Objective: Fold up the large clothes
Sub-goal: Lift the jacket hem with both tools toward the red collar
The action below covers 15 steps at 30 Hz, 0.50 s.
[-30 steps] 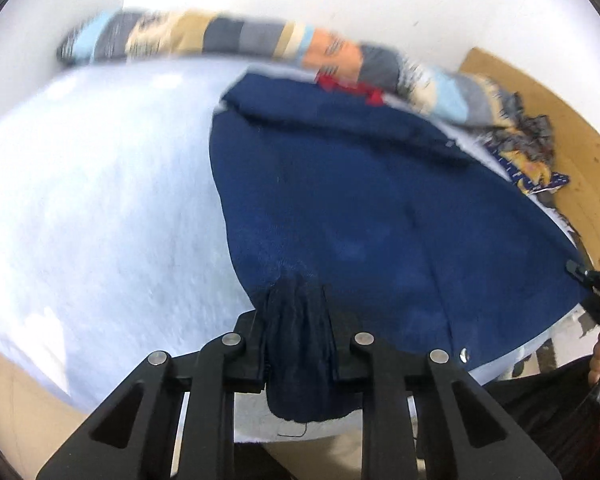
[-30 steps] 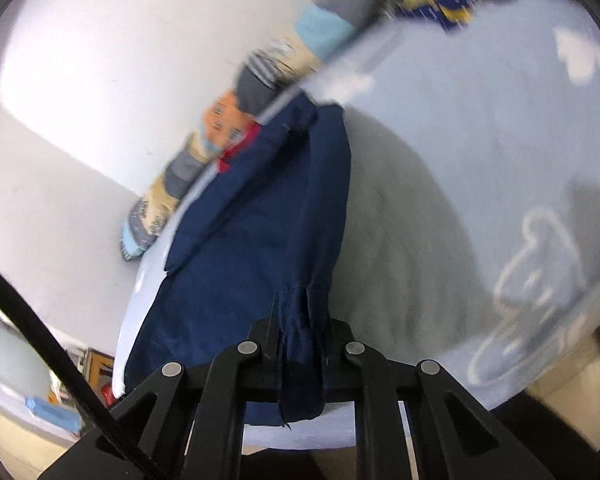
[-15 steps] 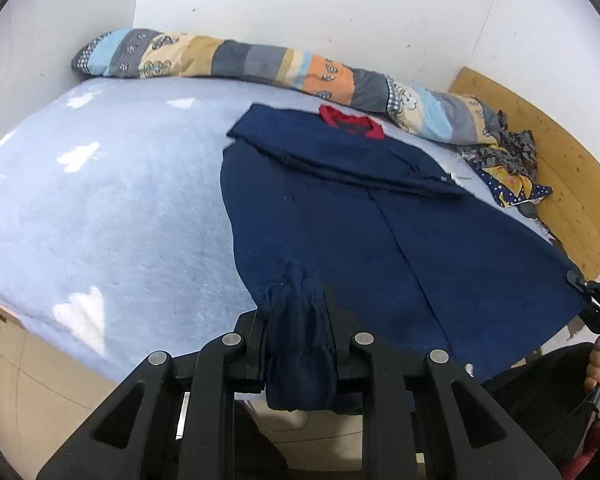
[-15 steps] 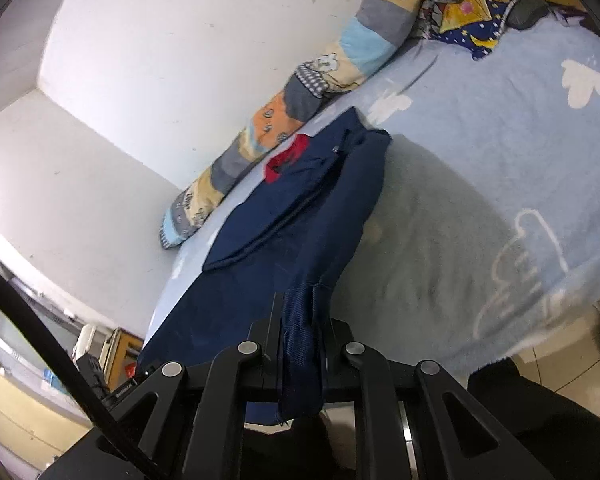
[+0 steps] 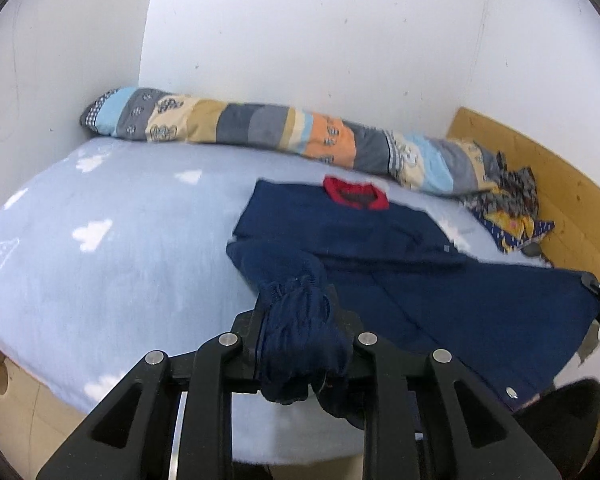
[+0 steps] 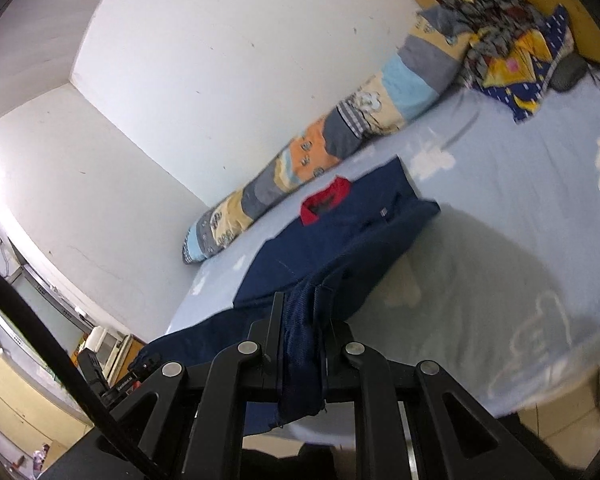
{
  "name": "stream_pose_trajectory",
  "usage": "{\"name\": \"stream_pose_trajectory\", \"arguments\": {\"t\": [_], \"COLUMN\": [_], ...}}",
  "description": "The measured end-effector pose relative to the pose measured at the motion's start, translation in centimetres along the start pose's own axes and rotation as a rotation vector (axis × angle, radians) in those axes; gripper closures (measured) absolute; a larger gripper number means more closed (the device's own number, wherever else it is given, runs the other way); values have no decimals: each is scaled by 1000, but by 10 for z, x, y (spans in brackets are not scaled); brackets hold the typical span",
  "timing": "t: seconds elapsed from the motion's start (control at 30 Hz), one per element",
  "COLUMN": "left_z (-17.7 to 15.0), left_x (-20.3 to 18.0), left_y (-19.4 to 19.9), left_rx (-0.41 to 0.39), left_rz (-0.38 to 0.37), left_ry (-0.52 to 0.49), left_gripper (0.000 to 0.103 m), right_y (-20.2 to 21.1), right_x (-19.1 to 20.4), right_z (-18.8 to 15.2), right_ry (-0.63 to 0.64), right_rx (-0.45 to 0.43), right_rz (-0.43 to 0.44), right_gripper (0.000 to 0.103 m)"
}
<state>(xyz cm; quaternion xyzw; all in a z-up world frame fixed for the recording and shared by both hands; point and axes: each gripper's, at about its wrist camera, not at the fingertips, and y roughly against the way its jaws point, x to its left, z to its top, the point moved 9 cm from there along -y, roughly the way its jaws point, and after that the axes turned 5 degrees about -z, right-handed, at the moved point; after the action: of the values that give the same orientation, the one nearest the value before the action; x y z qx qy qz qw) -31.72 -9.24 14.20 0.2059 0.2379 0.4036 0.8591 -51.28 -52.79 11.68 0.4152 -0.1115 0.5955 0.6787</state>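
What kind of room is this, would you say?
Most likely a bedroom: a bed with a cloud-print blue sheet, a long patchwork bolster along the white wall, and a wooden headboard at one end.

Non-task items on and around the bed
Light blue cloud-print blanket (image 5: 100,280) covers the bed; striped patchwork bolster (image 5: 260,128) lies along the white wall (image 5: 300,32) at 12 o'clock; crumpled patterned cloth (image 5: 512,204) and wooden headboard (image 5: 560,176) at 2 o'clock.

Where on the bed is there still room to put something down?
Bare blue blanket lies between the white wall and the navy garment, below the striped bolster. Crowded: the corner by the wooden headboard, with crumpled patterned clothes.
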Motion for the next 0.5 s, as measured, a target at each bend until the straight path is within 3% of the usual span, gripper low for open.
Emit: {"name": "stream_pose_trajectory", "arguments": {"t": [0.33,0.5], "left_z": [75,110], "left_x": [8,7], "left_y": [-24,-47], "left_rx": [-69,-75], "left_rz": [12,32], "left_ry": [34,-4], "left_gripper": [79,78], "right_y": [-22,-41], "right_x": [19,23], "right_z": [69,103], "right_ry": [1,3], "right_rx": [-86,-103], "right_rz": [1,-11], "right_gripper": [90,90]}}
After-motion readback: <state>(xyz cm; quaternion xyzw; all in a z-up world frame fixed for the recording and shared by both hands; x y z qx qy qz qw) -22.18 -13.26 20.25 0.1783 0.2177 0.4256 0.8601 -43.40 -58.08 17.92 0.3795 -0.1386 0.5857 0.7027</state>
